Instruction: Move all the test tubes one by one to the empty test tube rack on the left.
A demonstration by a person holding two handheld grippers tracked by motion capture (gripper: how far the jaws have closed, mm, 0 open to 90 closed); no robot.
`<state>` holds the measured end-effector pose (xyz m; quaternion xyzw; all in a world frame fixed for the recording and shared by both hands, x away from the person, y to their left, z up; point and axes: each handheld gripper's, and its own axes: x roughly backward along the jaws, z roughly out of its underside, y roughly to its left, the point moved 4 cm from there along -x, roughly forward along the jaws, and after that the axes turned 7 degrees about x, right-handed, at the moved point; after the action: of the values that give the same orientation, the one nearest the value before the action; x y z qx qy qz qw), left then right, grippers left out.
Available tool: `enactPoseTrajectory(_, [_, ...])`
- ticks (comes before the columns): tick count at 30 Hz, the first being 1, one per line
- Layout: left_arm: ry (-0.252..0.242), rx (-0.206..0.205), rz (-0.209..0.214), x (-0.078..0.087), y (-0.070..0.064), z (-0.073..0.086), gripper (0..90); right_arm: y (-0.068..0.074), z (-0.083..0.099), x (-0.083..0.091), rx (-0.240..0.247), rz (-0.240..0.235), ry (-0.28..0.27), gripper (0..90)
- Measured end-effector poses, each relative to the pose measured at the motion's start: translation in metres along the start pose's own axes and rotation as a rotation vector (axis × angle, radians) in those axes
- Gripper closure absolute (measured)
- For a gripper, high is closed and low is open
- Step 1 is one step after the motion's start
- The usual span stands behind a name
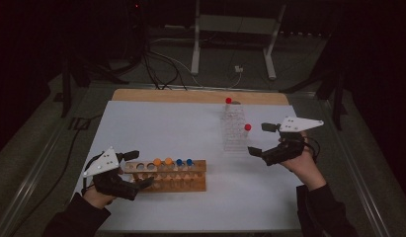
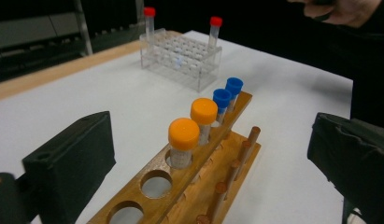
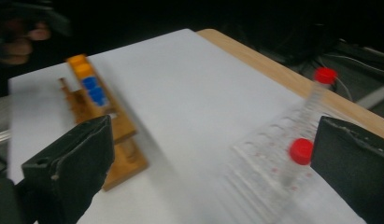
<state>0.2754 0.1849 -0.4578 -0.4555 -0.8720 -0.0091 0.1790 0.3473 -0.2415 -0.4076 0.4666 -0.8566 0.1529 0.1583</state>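
A wooden tube rack (image 1: 171,176) lies at the front left of the white table. It holds two orange-capped tubes (image 2: 184,134) and two blue-capped tubes (image 2: 222,98), with two empty holes at its near end. My left gripper (image 1: 142,168) is open, its jaws astride the rack's left end (image 2: 157,186). A clear plastic rack (image 1: 233,131) stands at the right middle, with one red-capped tube (image 1: 228,100) at its far end and another (image 1: 247,127) at its near right. My right gripper (image 1: 257,138) is open, just right of that near tube (image 3: 302,151), holding nothing.
The white sheet (image 1: 181,128) covers most of the wooden tabletop (image 1: 190,96), whose far edge shows beyond it. Cables (image 1: 161,69) and a stand's legs (image 1: 195,54) lie on the floor past the table. The right gripper view is blurred.
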Motion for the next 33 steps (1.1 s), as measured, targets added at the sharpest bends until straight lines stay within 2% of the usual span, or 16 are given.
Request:
enactPoseTrajectory(6, [-0.023, 0.006, -0.019, 0.006, 0.004, 0.005, 0.5, -0.023, 0.012, -0.013, -0.045, 0.063, 0.022, 0.5])
enactPoseTrajectory(8, [-0.022, 0.01, -0.021, 0.006, 0.005, 0.007, 0.5, -0.029, 0.019, -0.019, -0.061, 0.07, 0.034, 4.5])
enactPoseTrajectory(15, [-0.034, 0.017, -0.027, 0.008, 0.005, 0.009, 0.5, -0.046, 0.046, -0.039, -0.116, 0.109, 0.097, 8.5])
enactPoseTrajectory(17, [-0.03, 0.015, -0.028, 0.008, 0.006, 0.009, 0.5, -0.049, 0.053, -0.043, -0.127, 0.12, 0.105, 14.7])
enactPoseTrajectory(19, [-0.026, 0.019, -0.027, 0.007, 0.007, 0.01, 0.5, -0.052, 0.058, -0.047, -0.135, 0.133, 0.113, 17.0])
enactPoseTrajectory(22, [-0.025, 0.02, -0.026, 0.007, 0.007, 0.011, 0.5, -0.055, 0.066, -0.055, -0.141, 0.142, 0.137, 27.1])
enactPoseTrajectory(25, [-0.024, 0.021, -0.023, 0.007, 0.007, 0.011, 0.5, -0.056, 0.069, -0.061, -0.141, 0.13, 0.142, 40.4])
enactPoseTrajectory(33, [-0.017, 0.022, -0.015, 0.006, 0.007, 0.012, 0.5, -0.058, 0.072, -0.075, -0.133, 0.123, 0.154, 59.4])
